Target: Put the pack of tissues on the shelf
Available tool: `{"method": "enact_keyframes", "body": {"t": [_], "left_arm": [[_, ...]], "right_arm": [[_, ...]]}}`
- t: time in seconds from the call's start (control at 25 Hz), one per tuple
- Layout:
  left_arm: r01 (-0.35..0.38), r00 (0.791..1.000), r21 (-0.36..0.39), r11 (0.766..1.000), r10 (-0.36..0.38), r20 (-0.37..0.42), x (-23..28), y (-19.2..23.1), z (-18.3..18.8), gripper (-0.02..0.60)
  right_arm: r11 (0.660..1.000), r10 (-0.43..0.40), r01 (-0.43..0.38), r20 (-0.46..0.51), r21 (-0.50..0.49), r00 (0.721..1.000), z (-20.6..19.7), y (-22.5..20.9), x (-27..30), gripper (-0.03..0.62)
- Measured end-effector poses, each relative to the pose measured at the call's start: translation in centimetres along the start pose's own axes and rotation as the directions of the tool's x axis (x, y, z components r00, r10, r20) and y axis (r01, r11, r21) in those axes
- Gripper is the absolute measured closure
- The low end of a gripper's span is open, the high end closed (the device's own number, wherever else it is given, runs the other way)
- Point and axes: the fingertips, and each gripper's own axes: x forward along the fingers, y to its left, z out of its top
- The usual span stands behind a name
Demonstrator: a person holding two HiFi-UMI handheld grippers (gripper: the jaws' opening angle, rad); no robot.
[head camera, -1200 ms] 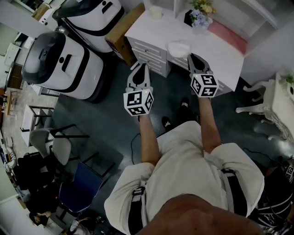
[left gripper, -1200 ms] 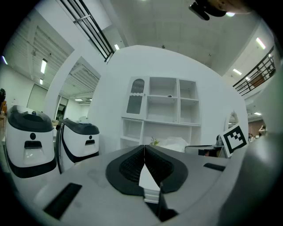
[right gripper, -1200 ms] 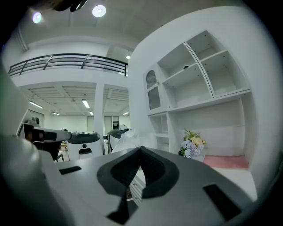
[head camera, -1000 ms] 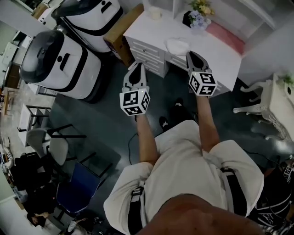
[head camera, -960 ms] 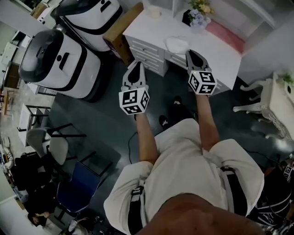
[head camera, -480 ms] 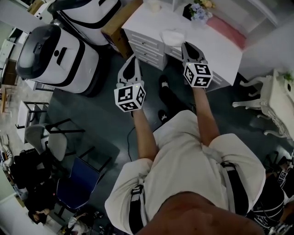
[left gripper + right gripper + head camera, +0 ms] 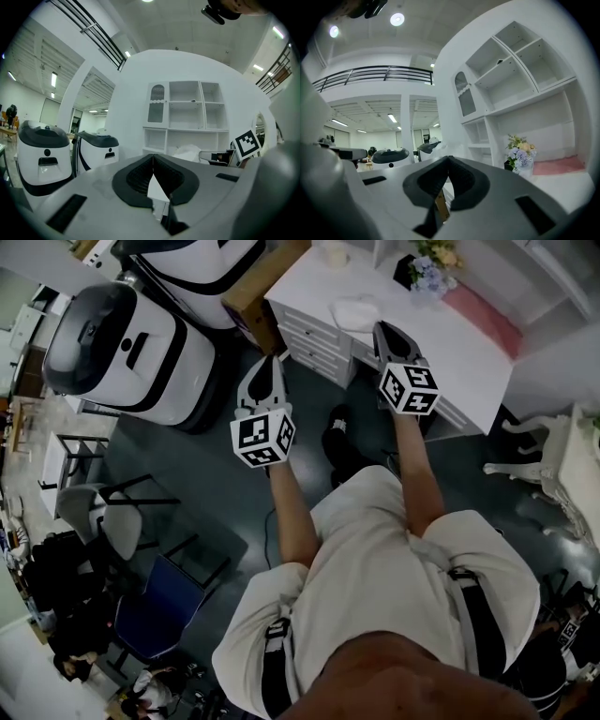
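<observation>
The pack of tissues (image 7: 356, 310), a soft white bundle in a crinkled wrap, lies on the white desk with drawers (image 7: 459, 348), near its front edge. It is not on the white open-fronted shelf unit (image 7: 187, 112), which stands on the back of the desk with its compartments above the pack.

The right gripper (image 7: 384, 332) hangs at the desk's front edge. Its tips are just beside the pack, on the pack's right, and they do not touch it. In the right gripper view its dark jaws (image 7: 448, 160) are pressed together at the tips with nothing between them.

The left gripper (image 7: 268, 367) is held over the dark floor in front of the drawers, well apart from the pack. In its own view the jaws (image 7: 153, 159) are likewise closed tip to tip and empty, and the pack (image 7: 187, 152) shows beyond them, off to the right, under the shelf unit.

Farther back on the desk stand a bunch of blue and yellow flowers in a dark pot (image 7: 427, 268) and a pink mat (image 7: 483, 320).
</observation>
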Motion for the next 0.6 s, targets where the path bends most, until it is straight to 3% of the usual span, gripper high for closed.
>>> {"method": "enact_keyframes", "body": {"t": [0.28, 0.6], "left_arm": [[0.016, 1.0, 0.026, 1.0, -0.016, -0.027, 6.3, 2.1, 0.1, 0.571], [0.107, 0.993, 0.051, 0.993, -0.103, -0.064, 16.4, 1.4, 0.7, 0.571]], "right_arm": [[1.0, -0.005, 0.005, 0.019, 0.021, 1.0, 0.3, -1.3, 5.0, 0.526], [0.999, -0.038, 0.037, 0.048, 0.026, 0.998, 2.9, -6.4, 11.6, 0.526]]}}
